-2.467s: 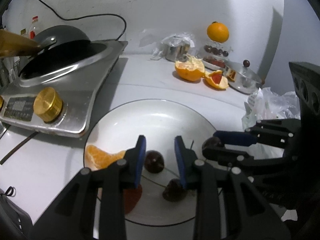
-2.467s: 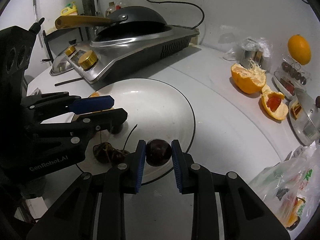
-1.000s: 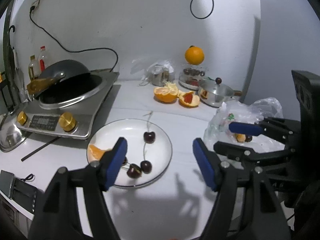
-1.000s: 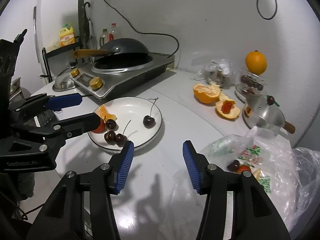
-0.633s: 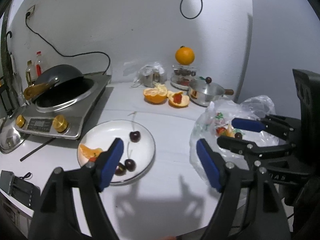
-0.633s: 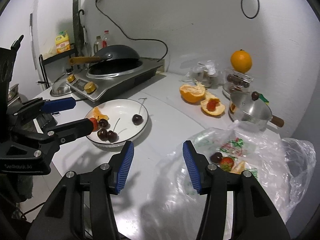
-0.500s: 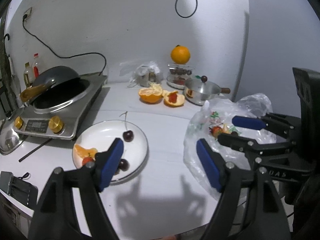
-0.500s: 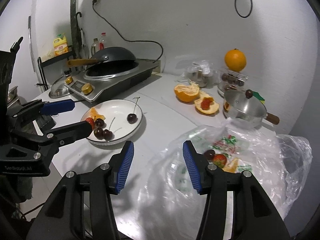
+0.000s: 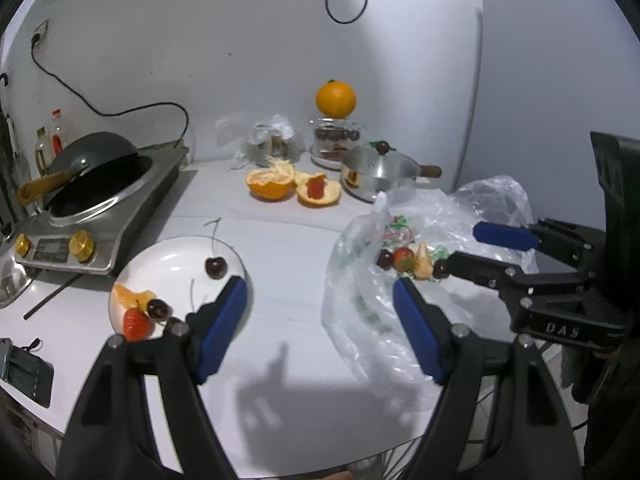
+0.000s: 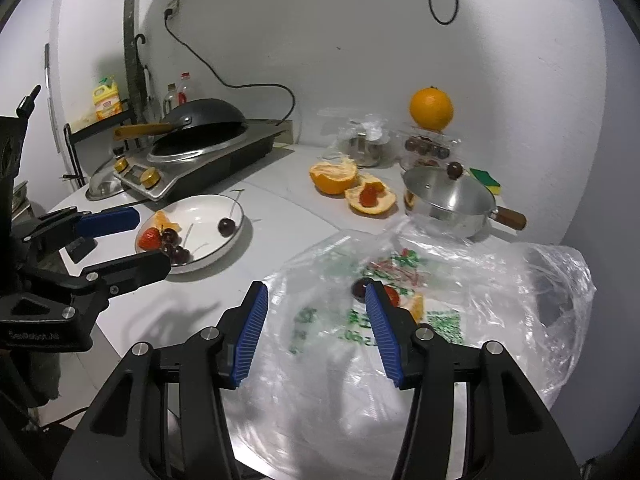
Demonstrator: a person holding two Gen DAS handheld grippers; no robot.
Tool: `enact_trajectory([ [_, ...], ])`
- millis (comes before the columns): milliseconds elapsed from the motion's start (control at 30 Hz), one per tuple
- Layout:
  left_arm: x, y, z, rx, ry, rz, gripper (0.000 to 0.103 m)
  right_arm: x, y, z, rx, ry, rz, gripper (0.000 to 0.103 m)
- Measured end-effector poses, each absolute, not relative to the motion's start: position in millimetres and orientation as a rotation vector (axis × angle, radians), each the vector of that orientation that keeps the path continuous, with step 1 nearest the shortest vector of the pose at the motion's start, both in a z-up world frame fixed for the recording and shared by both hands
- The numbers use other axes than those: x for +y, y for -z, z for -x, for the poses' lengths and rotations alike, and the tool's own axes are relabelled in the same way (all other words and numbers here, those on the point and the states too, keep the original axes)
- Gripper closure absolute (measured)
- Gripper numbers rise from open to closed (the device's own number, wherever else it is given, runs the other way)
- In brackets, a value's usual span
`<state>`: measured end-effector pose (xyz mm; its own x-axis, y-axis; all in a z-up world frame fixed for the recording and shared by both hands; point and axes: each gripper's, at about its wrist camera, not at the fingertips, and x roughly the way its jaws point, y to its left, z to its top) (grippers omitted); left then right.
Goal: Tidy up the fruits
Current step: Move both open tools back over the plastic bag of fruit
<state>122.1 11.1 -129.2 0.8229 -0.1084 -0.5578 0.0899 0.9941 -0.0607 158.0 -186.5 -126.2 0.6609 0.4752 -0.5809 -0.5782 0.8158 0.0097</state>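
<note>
Both grippers hang above the white counter (image 9: pixel 288 280) with jaws spread wide, holding nothing: the left gripper (image 9: pixel 320 328) between the white plate (image 9: pixel 176 256) of cherries, strawberry and orange segment, and the clear plastic bag (image 10: pixel 460 280) with green print, unreadable; the right gripper (image 10: pixel 316 336) over that bag's fruit. Its body, seen from the left, reads "DAS".

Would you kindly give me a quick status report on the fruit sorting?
Left gripper and right gripper open, empty. White plate holds cherries, strawberry, orange segment. More fruit inside plastic bag. Nothing blocking.
</note>
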Motion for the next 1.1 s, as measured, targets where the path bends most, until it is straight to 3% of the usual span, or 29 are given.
enact_trajectory([
  [933, -40.0, 158.8, -184.5, 0.681, 0.148, 0.025, 0.026, -243.8, 196.0, -233.6, 0.760, -0.533, 0.176, 0.049],
  [1100, -42.5, 166.6, -199.2, 0.693, 0.155, 0.034, 0.026, -242.4, 208.0, -247.1, 0.797, -0.544, 0.195, 0.055],
])
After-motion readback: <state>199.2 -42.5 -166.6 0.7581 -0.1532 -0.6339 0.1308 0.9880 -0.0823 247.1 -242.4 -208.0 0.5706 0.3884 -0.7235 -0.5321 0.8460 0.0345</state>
